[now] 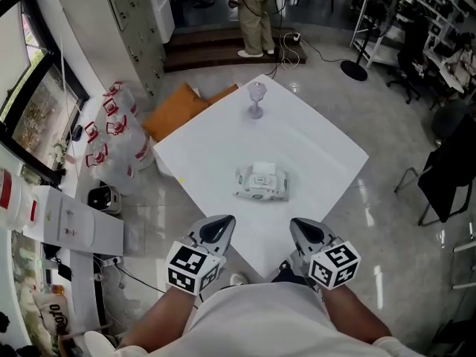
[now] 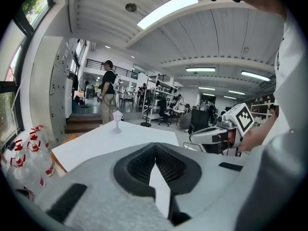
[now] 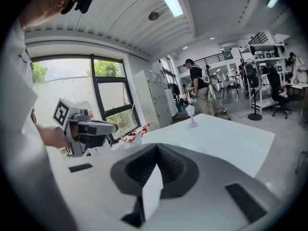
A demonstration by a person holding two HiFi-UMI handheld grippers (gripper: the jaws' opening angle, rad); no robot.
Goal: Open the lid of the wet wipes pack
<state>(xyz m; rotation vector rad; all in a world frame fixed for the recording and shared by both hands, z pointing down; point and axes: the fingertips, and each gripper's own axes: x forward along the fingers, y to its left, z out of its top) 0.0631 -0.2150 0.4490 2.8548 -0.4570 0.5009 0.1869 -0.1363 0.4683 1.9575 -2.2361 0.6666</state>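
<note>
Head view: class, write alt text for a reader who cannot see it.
A white-and-green soft wet wipes pack lies flat on a white square table, untouched. Near the bottom edge, the person's left tool and right tool hover short of it, jaws together. A clear stemmed glass stands at the table's far corner.

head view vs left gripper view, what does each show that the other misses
Only the head view: the white-and-green soft wet wipes pack, lying flat on the white square table. Only the left gripper view: the long light strips on the ceiling. Both: that table, the clear stemmed glass near its far corner, and a person standing beyond it.
</note>
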